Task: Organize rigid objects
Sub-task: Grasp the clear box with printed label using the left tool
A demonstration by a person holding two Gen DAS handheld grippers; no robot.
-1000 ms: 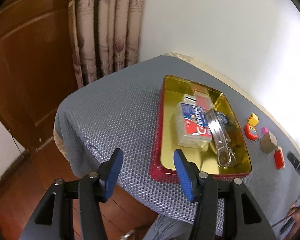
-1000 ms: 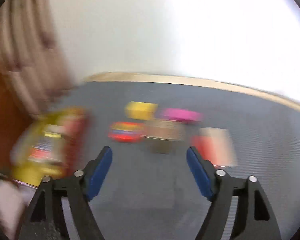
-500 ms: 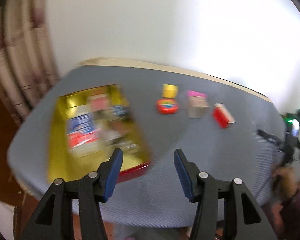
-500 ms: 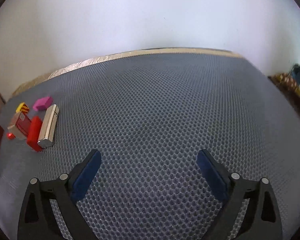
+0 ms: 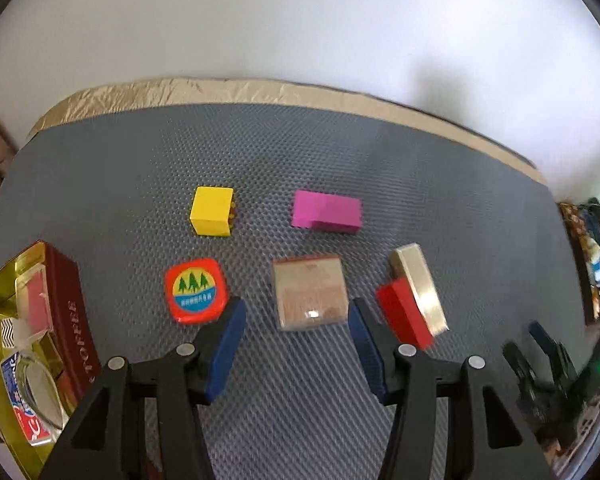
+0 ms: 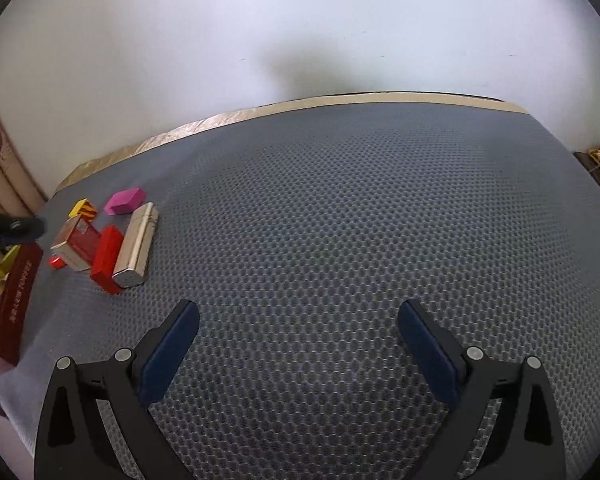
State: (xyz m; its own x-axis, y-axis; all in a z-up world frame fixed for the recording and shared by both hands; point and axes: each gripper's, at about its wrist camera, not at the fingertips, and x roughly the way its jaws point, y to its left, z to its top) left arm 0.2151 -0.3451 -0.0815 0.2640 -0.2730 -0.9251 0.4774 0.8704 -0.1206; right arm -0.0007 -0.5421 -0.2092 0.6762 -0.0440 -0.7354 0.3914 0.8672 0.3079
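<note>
We note 5 loose items on the grey mat (image 5: 340, 152): a yellow block (image 5: 211, 216), a pink block (image 5: 326, 211), a round red tape measure (image 5: 195, 295), a tan wrapped box (image 5: 310, 297), and a red-and-silver box (image 5: 414, 300); all lie apart from the gold tin (image 5: 4, 308) at the left edge, which already holds several things. The left gripper (image 5: 296, 340) hangs over the tan wrapped box, fingers half spread, nothing between them. The right gripper (image 6: 298, 354) sits over bare mat, well apart from the cluster; its jaws have just been opening and stand wide, empty. Judged step: approach for the next pick. The next move calls for lowering the left fingers astride the tan wrapped box, clear of the tape measure and the red-and-silver box, then closing.
</note>
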